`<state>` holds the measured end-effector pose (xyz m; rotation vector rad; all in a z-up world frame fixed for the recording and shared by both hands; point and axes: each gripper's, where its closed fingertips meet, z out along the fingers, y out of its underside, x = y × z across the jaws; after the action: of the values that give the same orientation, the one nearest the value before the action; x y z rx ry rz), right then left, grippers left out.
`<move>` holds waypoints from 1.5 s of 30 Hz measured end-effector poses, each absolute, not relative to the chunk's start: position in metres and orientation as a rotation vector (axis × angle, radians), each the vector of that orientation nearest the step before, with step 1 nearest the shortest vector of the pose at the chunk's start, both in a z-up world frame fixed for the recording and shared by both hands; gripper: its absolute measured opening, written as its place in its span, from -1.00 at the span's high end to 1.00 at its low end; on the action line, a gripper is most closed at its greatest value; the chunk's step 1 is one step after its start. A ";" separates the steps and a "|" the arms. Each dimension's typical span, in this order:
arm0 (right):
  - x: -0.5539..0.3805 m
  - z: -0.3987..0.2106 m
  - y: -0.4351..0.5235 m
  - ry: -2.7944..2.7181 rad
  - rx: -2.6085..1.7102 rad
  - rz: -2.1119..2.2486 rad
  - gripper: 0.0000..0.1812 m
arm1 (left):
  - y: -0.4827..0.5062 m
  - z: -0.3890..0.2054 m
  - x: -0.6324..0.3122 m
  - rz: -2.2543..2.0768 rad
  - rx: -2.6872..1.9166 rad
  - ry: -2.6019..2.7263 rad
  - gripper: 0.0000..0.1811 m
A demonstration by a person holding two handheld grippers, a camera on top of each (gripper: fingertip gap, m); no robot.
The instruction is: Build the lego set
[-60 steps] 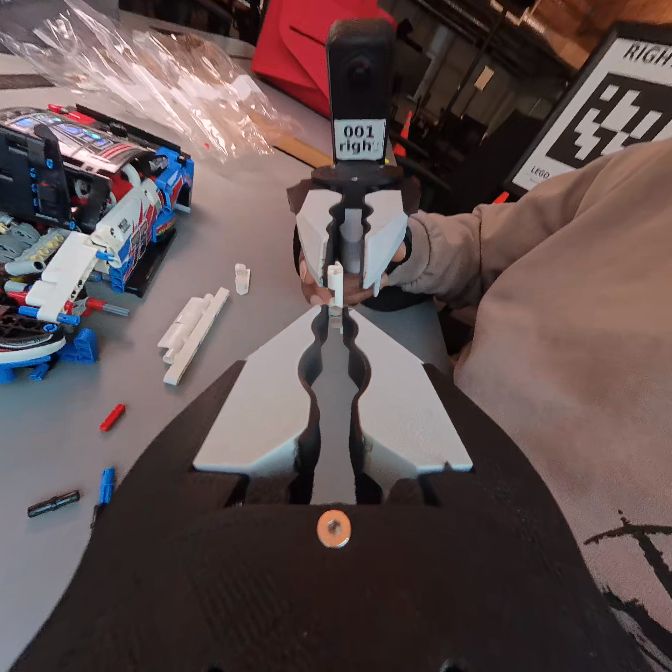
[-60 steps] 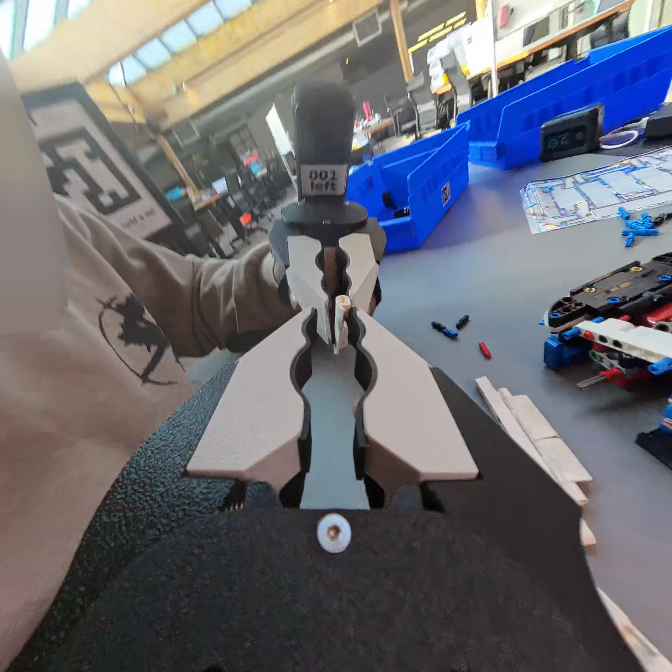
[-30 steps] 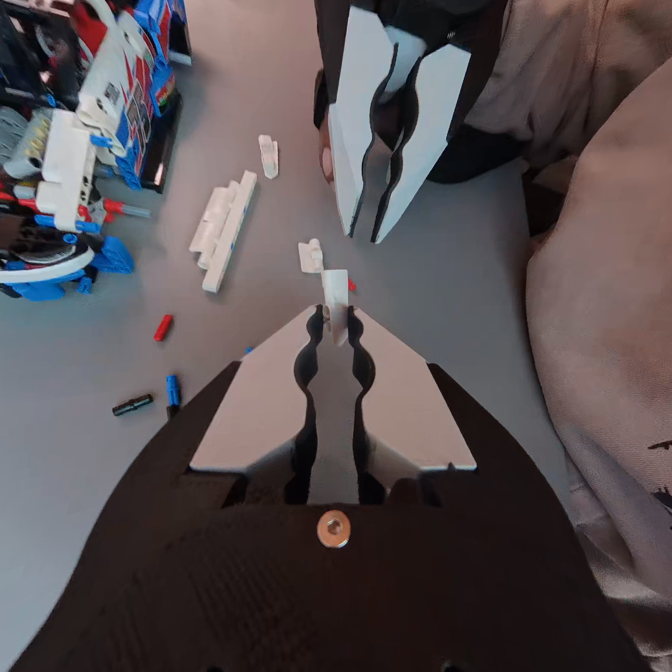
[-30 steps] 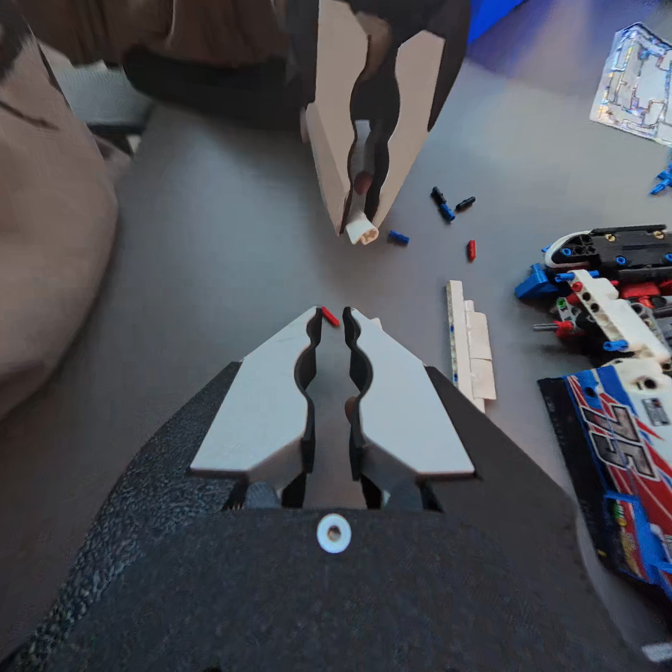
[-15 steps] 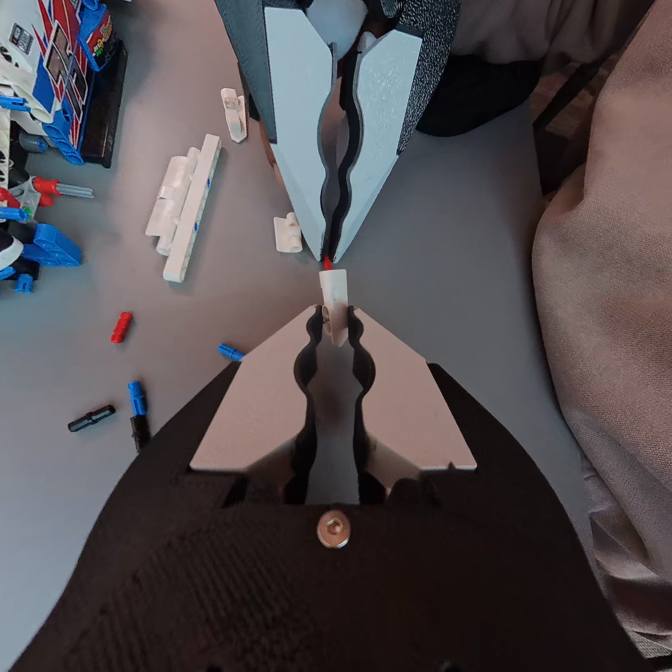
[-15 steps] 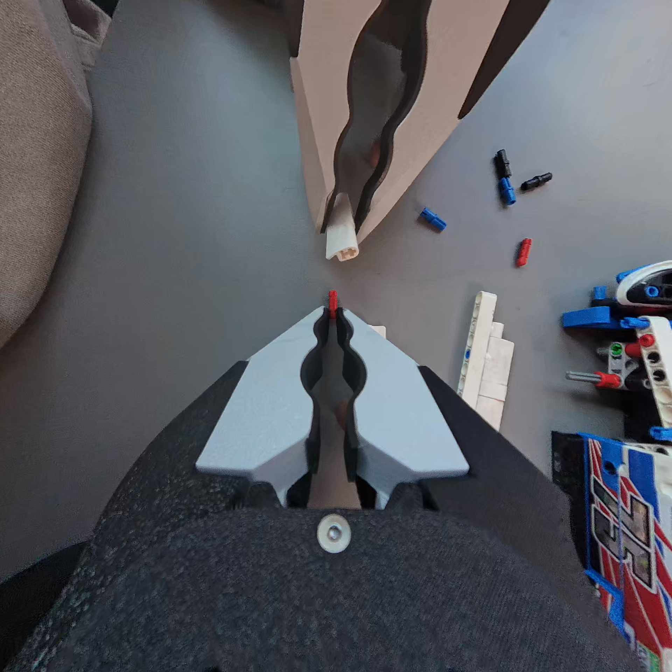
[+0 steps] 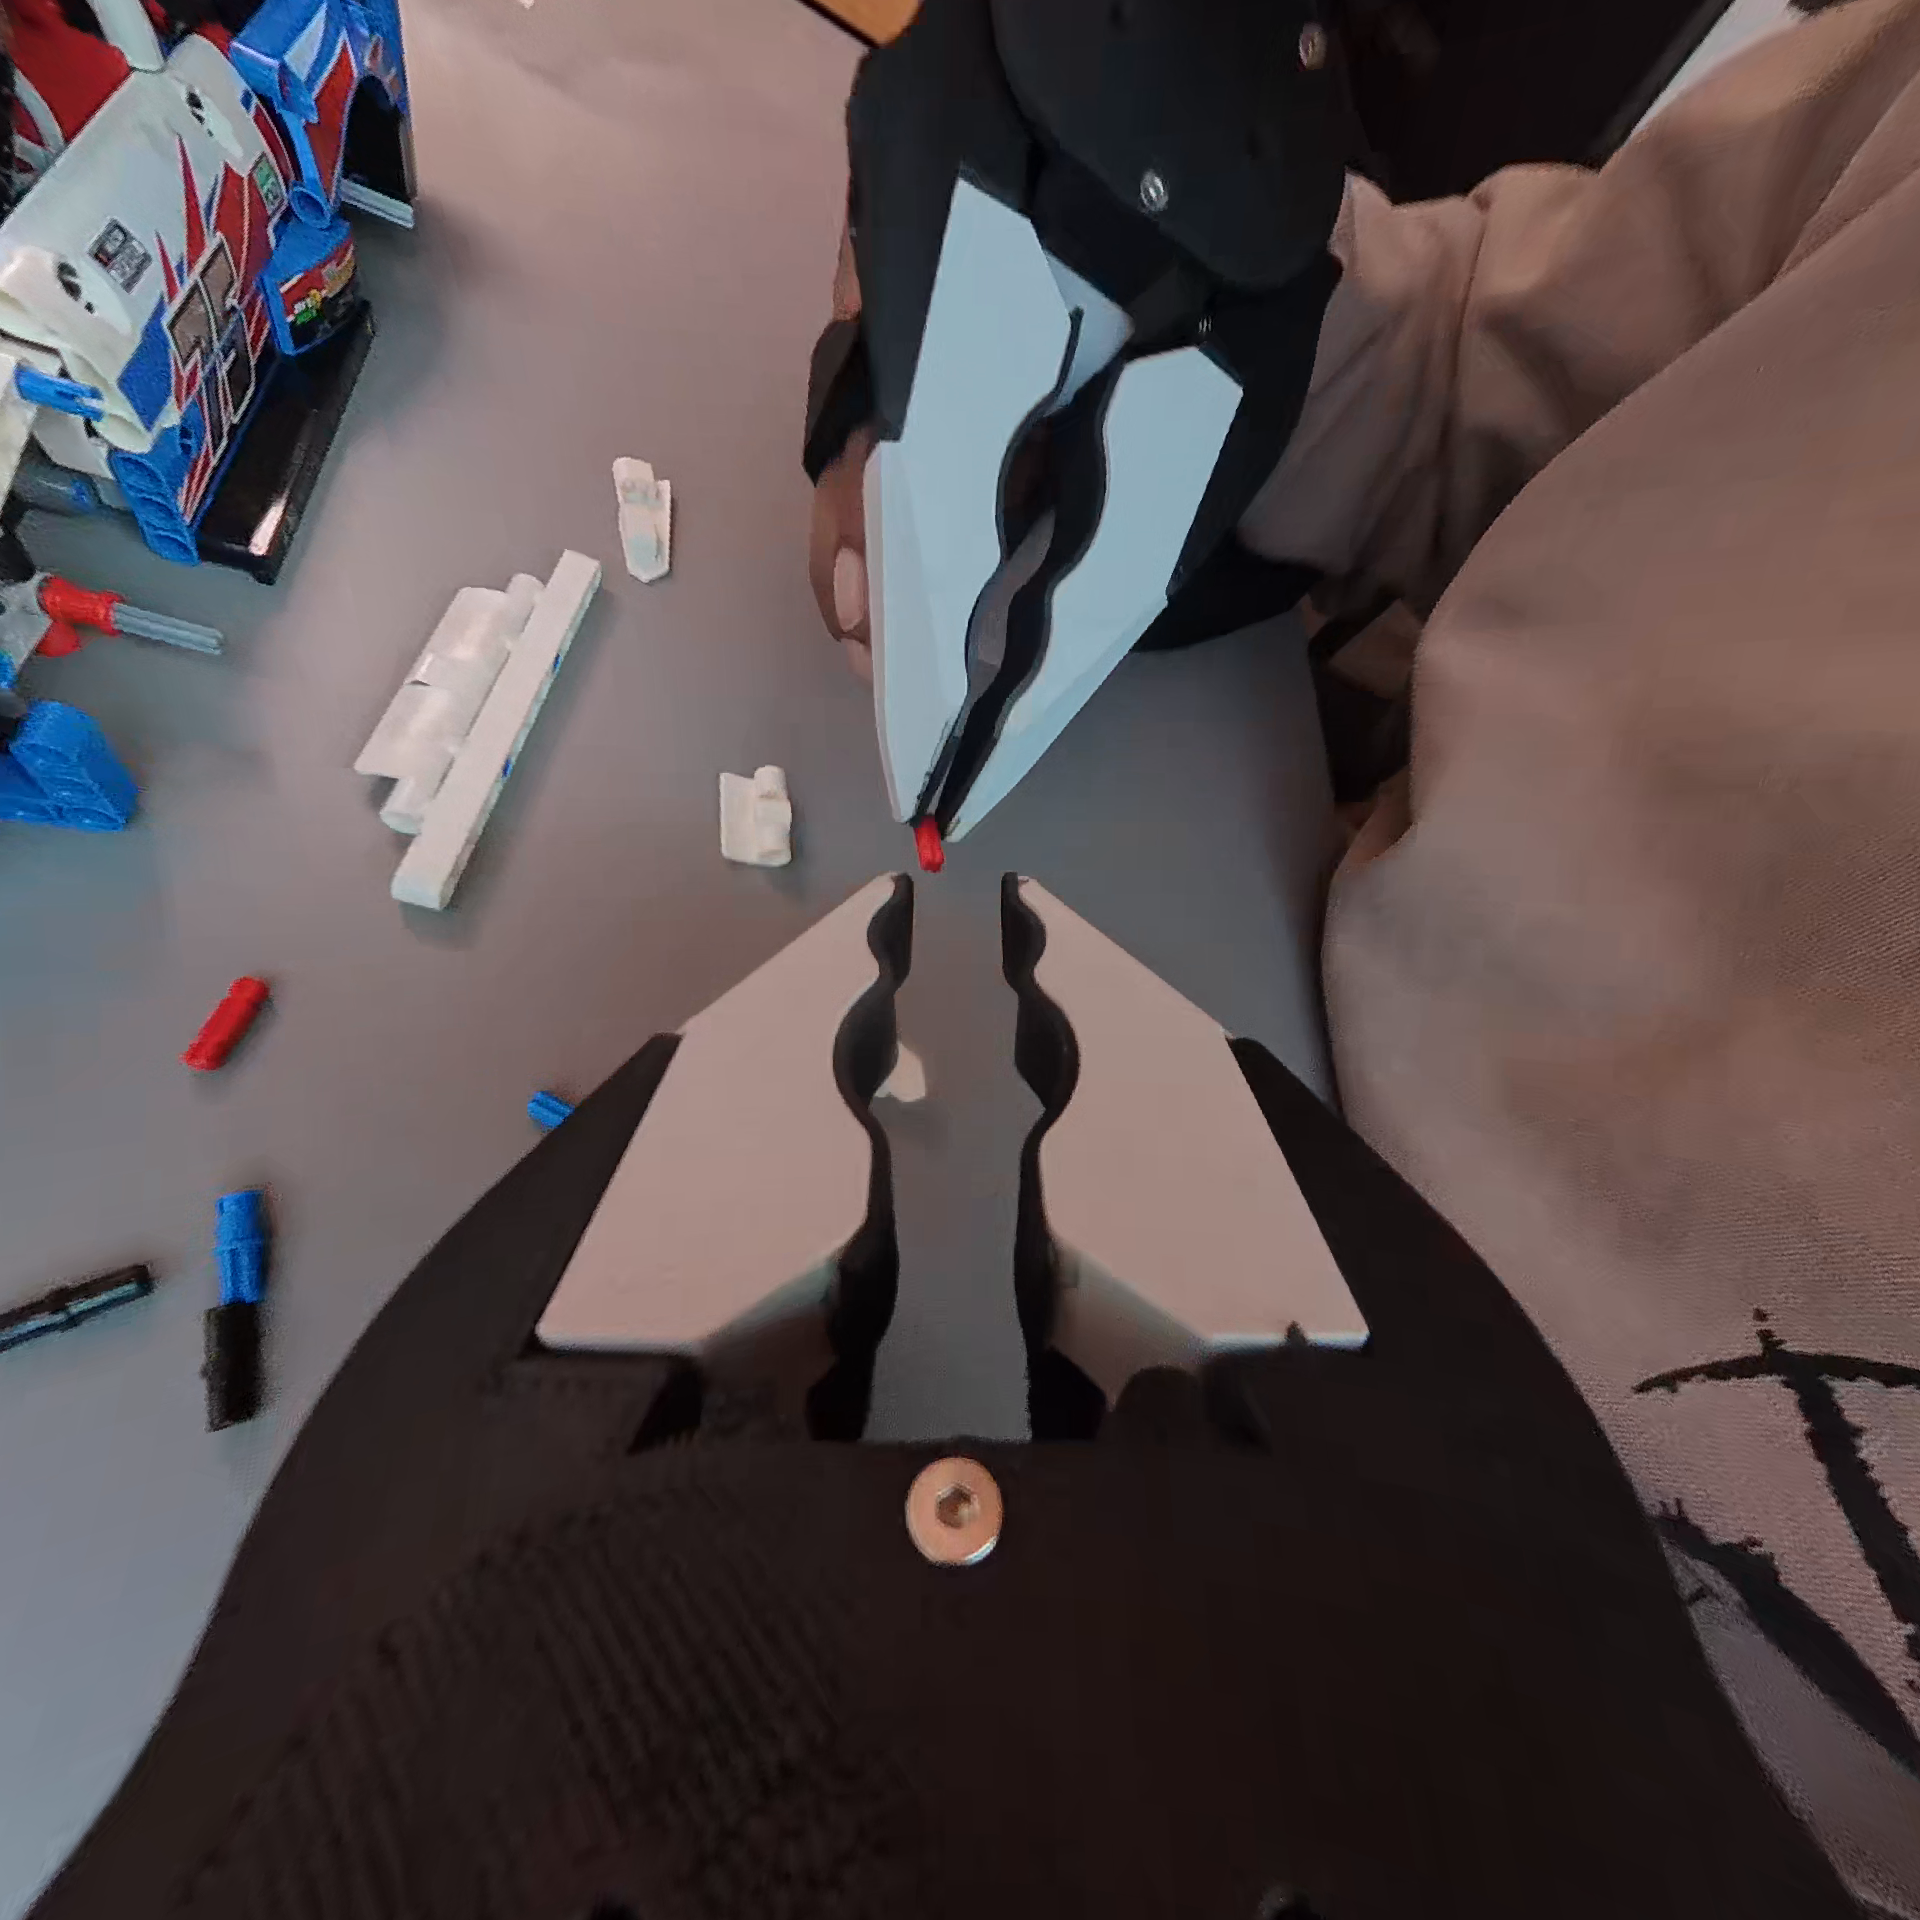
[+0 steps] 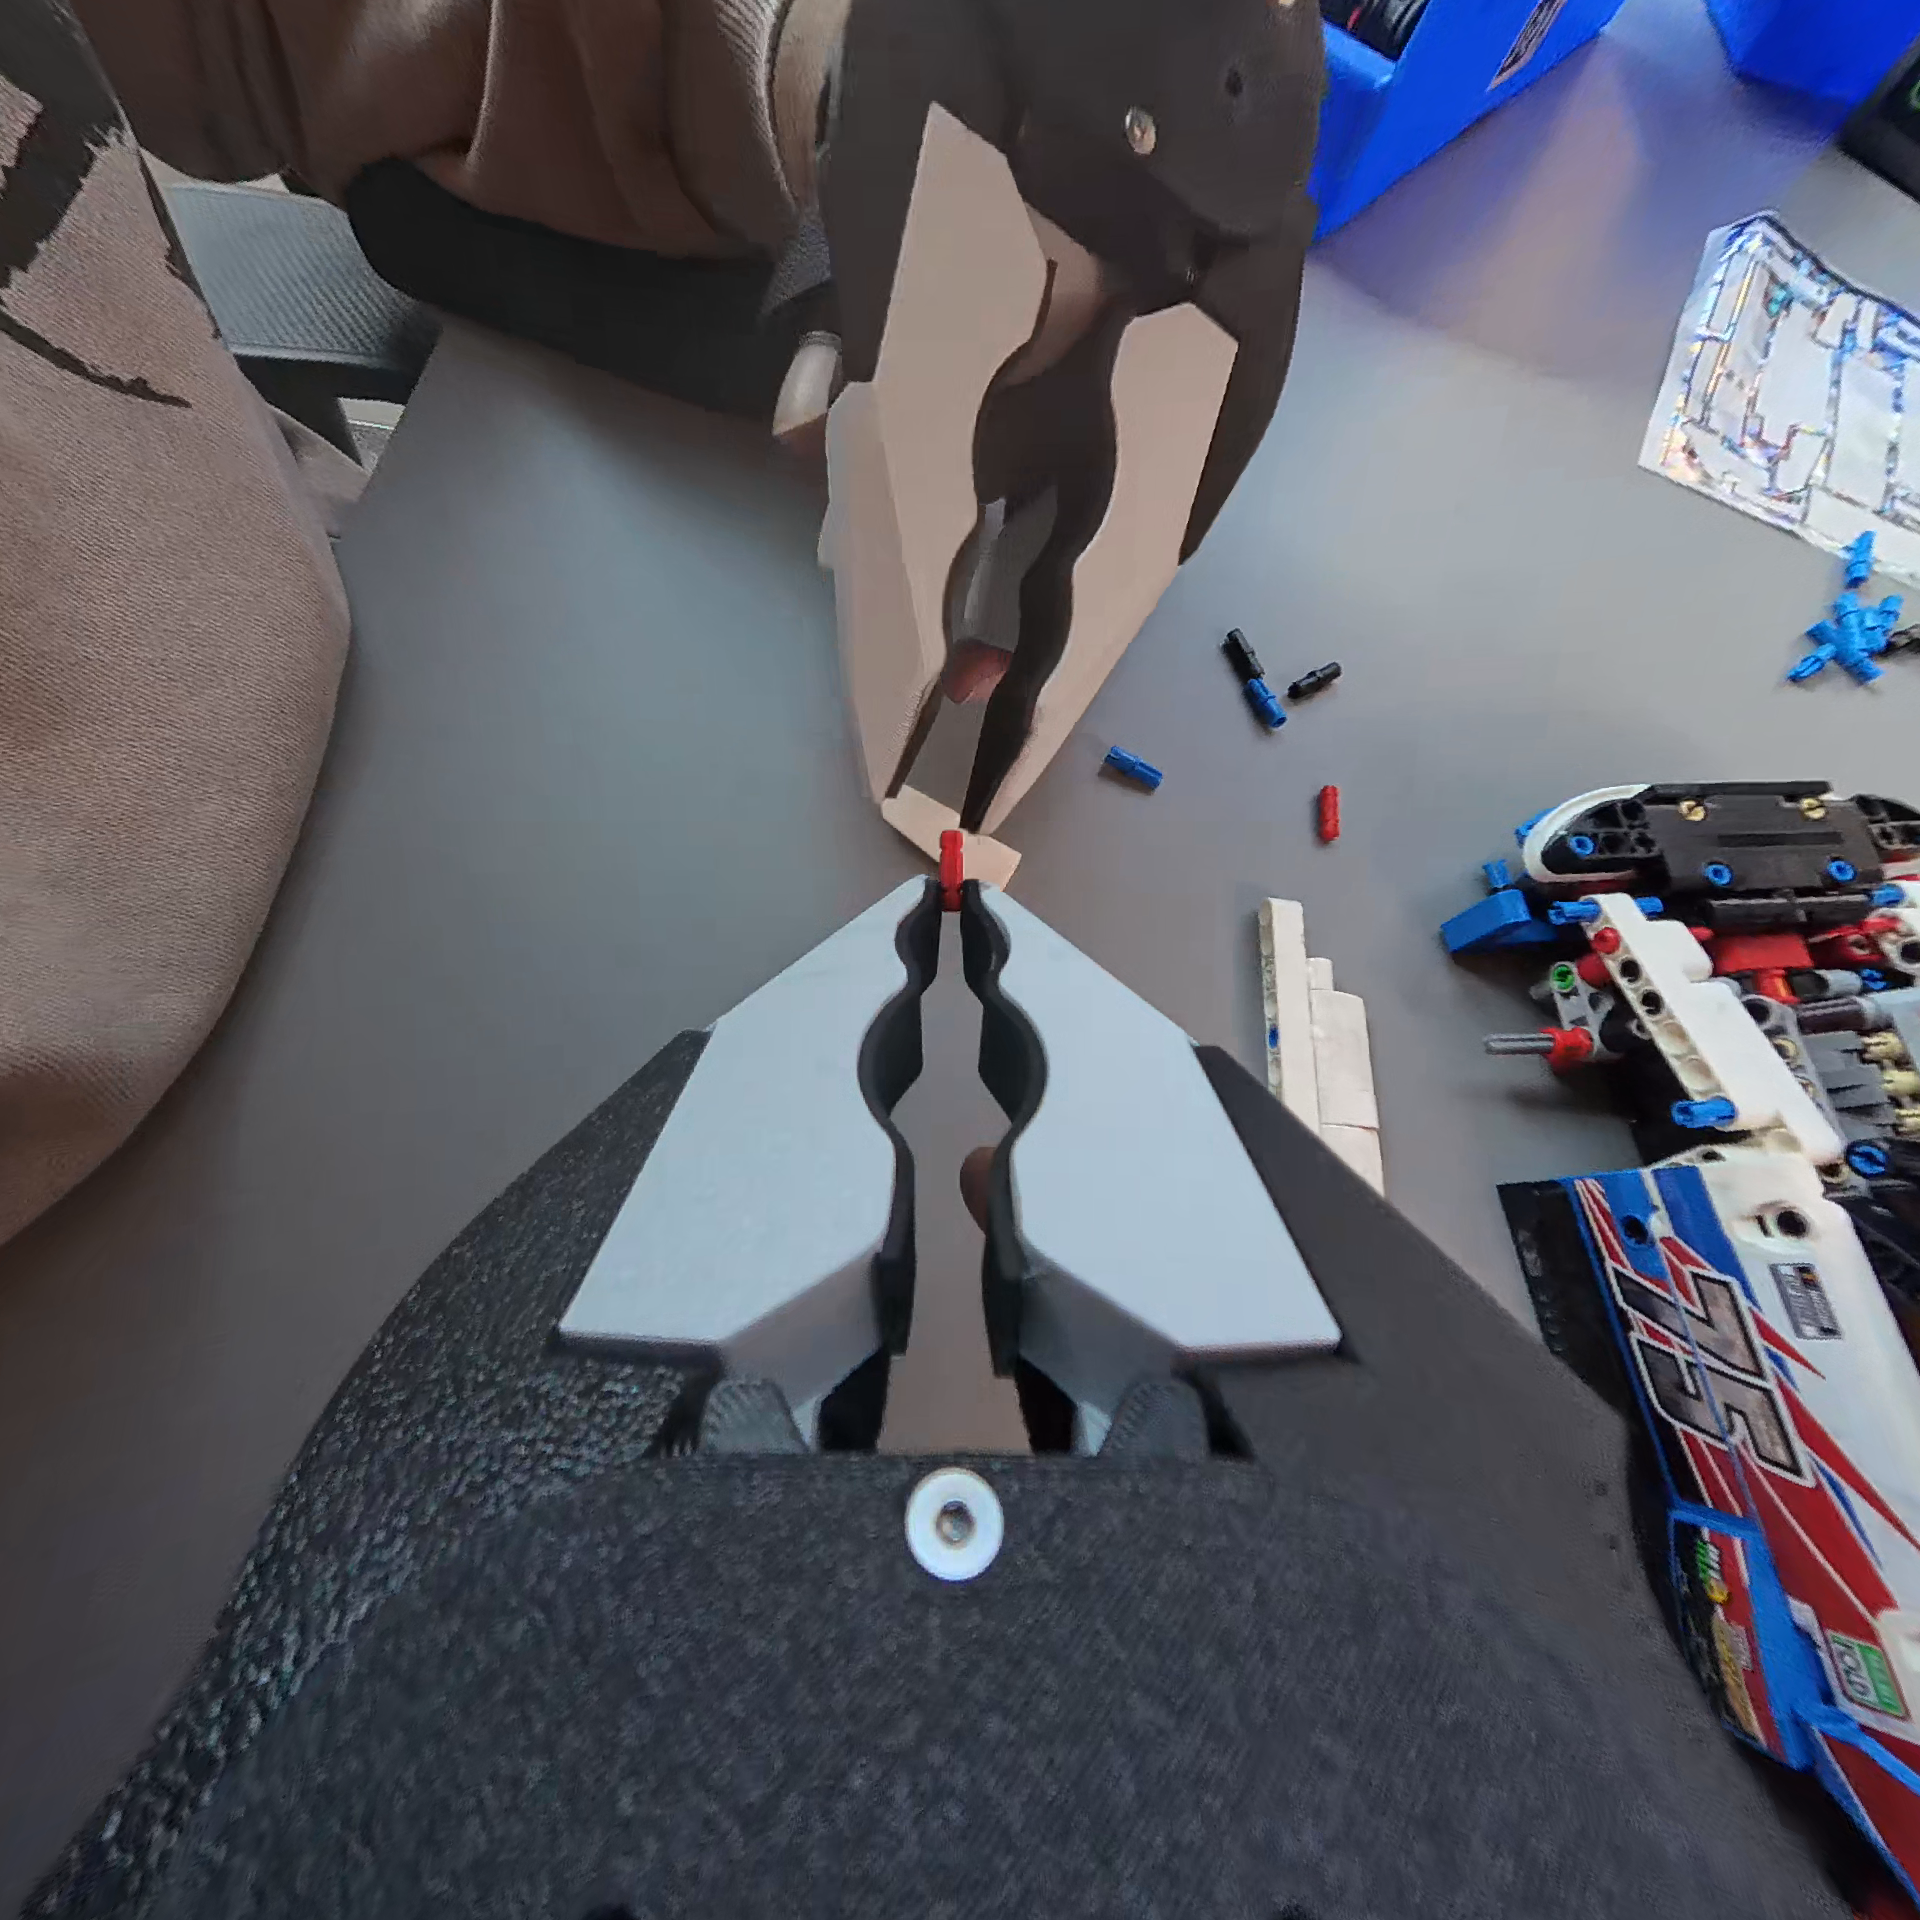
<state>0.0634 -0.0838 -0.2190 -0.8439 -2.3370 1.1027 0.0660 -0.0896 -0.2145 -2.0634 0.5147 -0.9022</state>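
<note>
My left gripper (image 7: 956, 883) is open and empty, low over the grey table. A small white connector (image 7: 902, 1075) lies on the table between its fingers; in the right wrist view it (image 8: 987, 857) lies just under the left gripper (image 8: 935, 805). My right gripper (image 8: 951, 896) is shut on a small red pin (image 8: 951, 868) that sticks out of its tips. In the left wrist view the right gripper (image 7: 935, 821) points down with the red pin (image 7: 928, 844) just beyond my left fingertips. The pin is close to the white connector; I cannot tell if they touch.
A partly built red, white and blue lego car (image 7: 187, 312) (image 8: 1766, 1091) stands to the side. A white beam assembly (image 7: 478, 727) (image 8: 1320, 1039), small white pieces (image 7: 755, 818), loose red (image 7: 227, 1021) and blue pins (image 8: 1132, 767), a sticker sheet (image 8: 1808, 416) and a blue bin (image 8: 1455, 94) are around. The person's sleeve (image 7: 1662, 727) is close. Left and right tips are no more than a few centimetres apart.
My left gripper has opened and let go of the white connector, which now lies on the table. My right gripper has stayed shut on the red pin picked up a moment before.
</note>
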 end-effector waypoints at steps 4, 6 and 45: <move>0.063 -0.214 -0.086 -2.308 -0.810 1.098 0.99 | -0.084 -0.212 0.065 -0.953 -2.045 0.438 0.89; 0.063 -0.213 -0.085 -2.302 -0.798 1.075 0.99 | -0.083 -0.209 0.066 -0.961 -2.023 0.432 0.95; 0.051 -0.169 -0.060 -1.990 -0.815 1.323 0.98 | -0.075 -0.194 0.040 -0.881 -1.986 0.300 0.71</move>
<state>0.0508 -0.0600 -0.1686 -0.8150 -1.9899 1.3233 0.0401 -0.0747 -0.1938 -1.9856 0.2998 -0.8805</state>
